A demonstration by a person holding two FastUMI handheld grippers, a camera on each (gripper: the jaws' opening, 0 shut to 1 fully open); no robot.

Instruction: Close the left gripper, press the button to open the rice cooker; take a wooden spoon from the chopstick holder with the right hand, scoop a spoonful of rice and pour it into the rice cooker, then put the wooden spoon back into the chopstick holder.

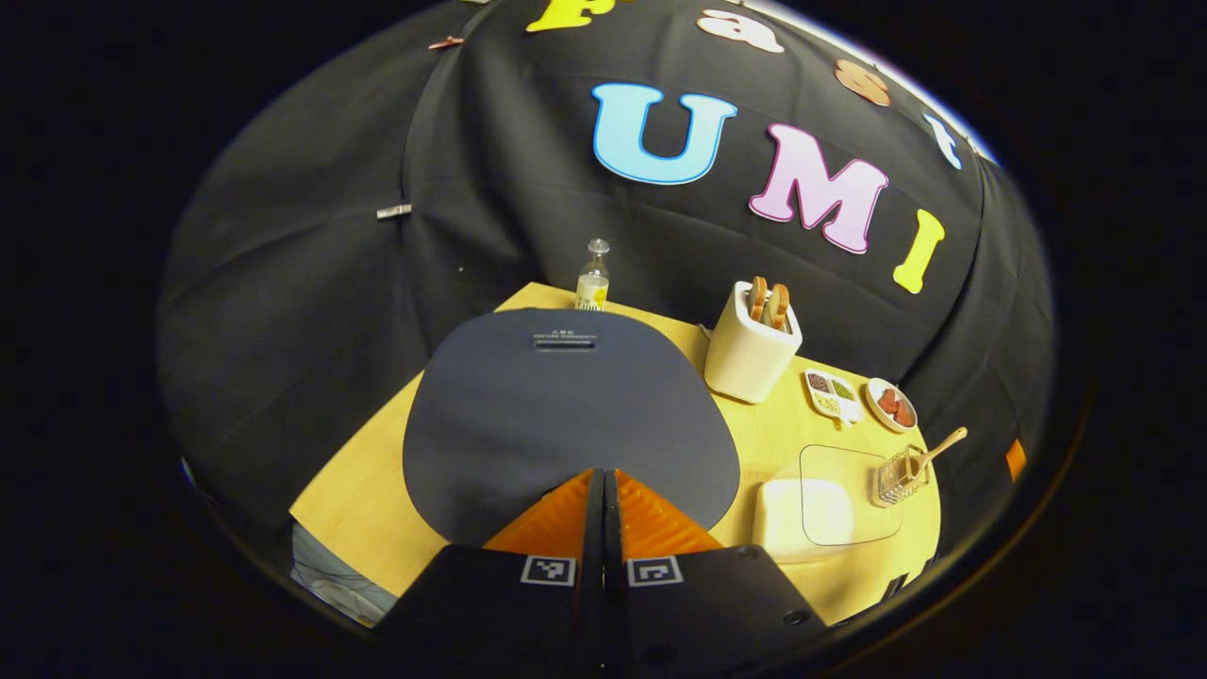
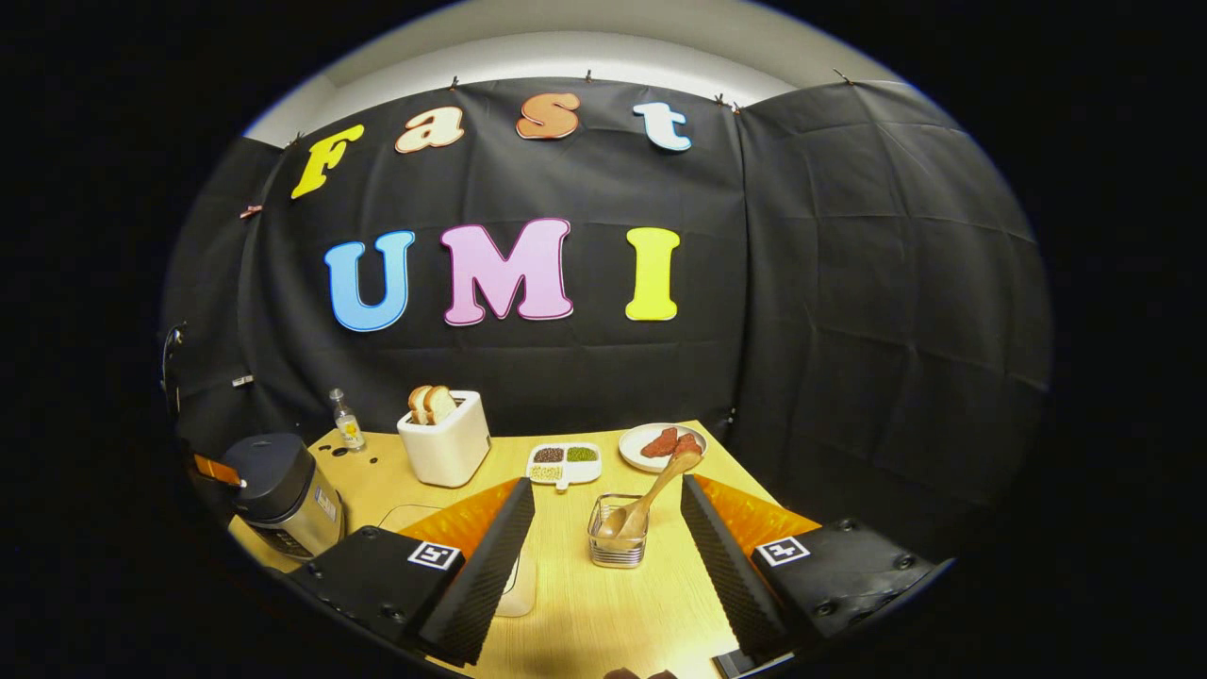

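Left tool (image 1: 603, 490) closed above rice cooker (image 1: 566, 415) lid, right tool (image 2: 603, 538) spread wide toward wooden spoon (image 2: 651, 495); off-centre press risked missing button.

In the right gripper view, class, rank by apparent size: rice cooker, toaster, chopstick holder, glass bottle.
1. Rice cooker, nearer the camera, so unsure against the toaster
2. Toaster
3. Chopstick holder
4. Glass bottle

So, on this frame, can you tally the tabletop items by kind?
Appliances: 2, dark-lidded rice cooker, white toaster
Dishes: 2, white divided dish, round white plate
Clear glass bottle: 1
Wire chopstick holder: 1
Wooden spoon: 1
Total: 7
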